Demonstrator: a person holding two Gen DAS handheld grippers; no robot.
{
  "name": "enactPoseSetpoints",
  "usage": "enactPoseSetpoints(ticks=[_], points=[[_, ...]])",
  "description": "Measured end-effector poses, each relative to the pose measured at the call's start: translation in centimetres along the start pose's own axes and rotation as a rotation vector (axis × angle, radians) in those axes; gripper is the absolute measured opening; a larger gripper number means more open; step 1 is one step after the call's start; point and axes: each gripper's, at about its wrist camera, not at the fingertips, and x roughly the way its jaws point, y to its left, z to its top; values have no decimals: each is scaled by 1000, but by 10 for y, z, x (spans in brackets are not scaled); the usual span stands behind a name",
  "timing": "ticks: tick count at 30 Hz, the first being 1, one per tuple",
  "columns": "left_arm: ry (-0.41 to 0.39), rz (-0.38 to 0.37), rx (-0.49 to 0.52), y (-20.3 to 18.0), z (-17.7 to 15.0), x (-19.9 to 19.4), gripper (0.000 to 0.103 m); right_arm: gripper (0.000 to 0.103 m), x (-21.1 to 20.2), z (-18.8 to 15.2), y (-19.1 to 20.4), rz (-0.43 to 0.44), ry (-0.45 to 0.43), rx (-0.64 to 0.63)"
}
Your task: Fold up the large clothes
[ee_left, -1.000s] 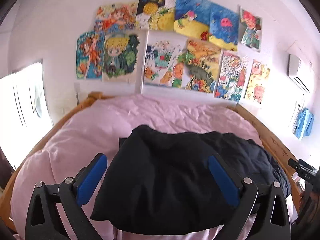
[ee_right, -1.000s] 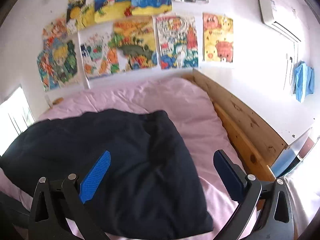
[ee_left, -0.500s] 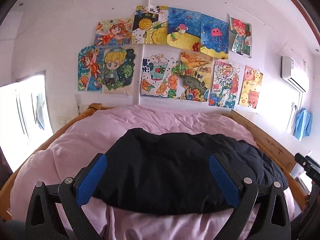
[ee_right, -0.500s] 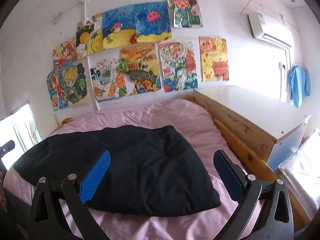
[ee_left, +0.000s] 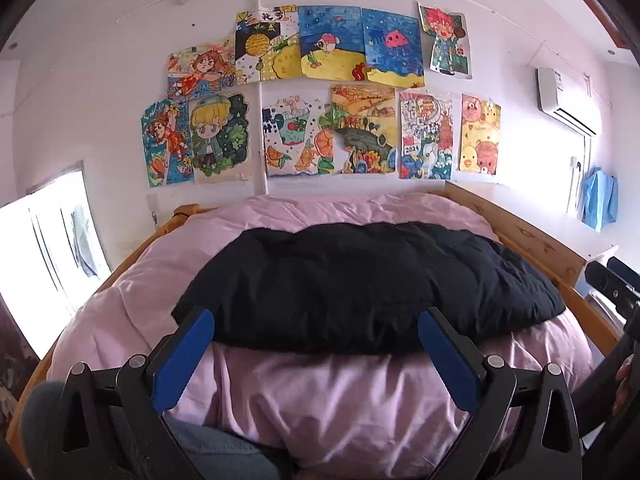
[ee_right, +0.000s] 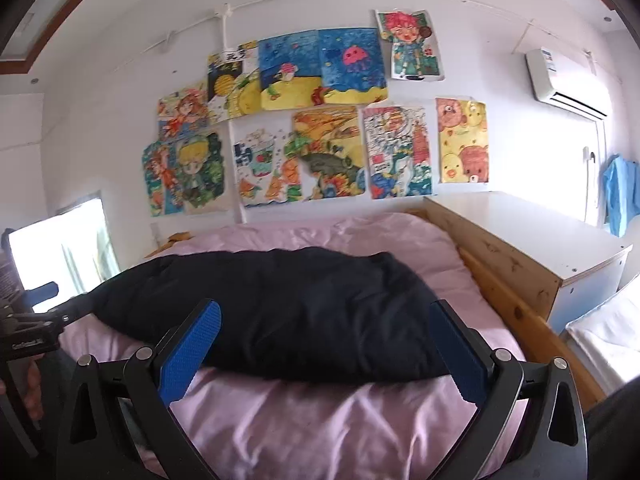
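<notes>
A large black padded garment (ee_left: 368, 284) lies folded into a wide bundle across the pink bed cover (ee_left: 328, 396); the right wrist view shows the same garment (ee_right: 288, 312) on the cover (ee_right: 320, 420). My left gripper (ee_left: 316, 352) hangs open in front of the bundle's near edge, blue pads wide apart and holding nothing. My right gripper (ee_right: 324, 348) is also open, back from the near edge and empty. Each view catches part of the other gripper at its side edge: the right one (ee_left: 616, 288) and the left one (ee_right: 32, 332).
A wooden bed frame (ee_right: 516, 312) runs along the right, with a white-topped cabinet (ee_right: 540, 240) beside it. Drawings (ee_left: 320, 92) cover the far wall, an air conditioner (ee_right: 564, 80) hangs high right, and a bright window (ee_left: 44, 248) is at the left.
Both grippers have pulled back and down from above the black garment, so it now lies farther ahead. The garment stays put on the cover and both grippers stay open.
</notes>
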Motion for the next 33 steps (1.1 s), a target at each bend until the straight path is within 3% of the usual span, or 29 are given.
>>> enactPoseSetpoints(ticks=[12,33], points=[[-15,20,24,-6,-26,-38,103,102,-31,-29,11,51,14,19],[65,36,13,-4,-46,-24,103,102,-9,-45,20,77,126,-10]])
